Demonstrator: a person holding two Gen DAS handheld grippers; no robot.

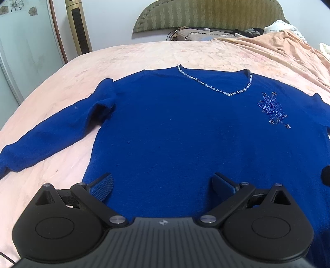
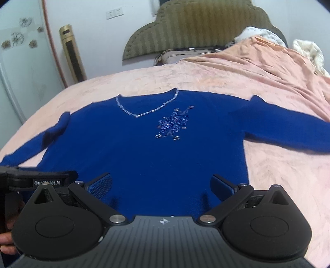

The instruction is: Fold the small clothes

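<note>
A royal blue sweater point(image 1: 185, 132) point(image 2: 144, 152) lies flat, front up, on a pink bedspread point(image 1: 132, 55). Its V-neck carries a beaded trim point(image 1: 222, 90) point(image 2: 144, 112), and a beaded flower motif point(image 1: 272, 109) point(image 2: 173, 125) sits on the chest. One sleeve point(image 1: 51, 134) stretches out to the left, the other sleeve point(image 2: 288, 129) to the right. My left gripper point(image 1: 163, 185) hovers open over the hem's left part. My right gripper point(image 2: 162, 185) hovers open over the hem's right part. Nothing is between either pair of fingers. The left gripper's body point(image 2: 41, 180) shows at the right wrist view's left edge.
An olive padded headboard point(image 1: 206, 14) point(image 2: 196, 26) stands at the far end, with pillows point(image 1: 198, 34) and bunched white bedding point(image 2: 305, 51) at the far right. A gold tower fan point(image 1: 79, 26) and a glass door point(image 1: 24, 51) stand to the left. A hand point(image 2: 6, 243) holds the left gripper.
</note>
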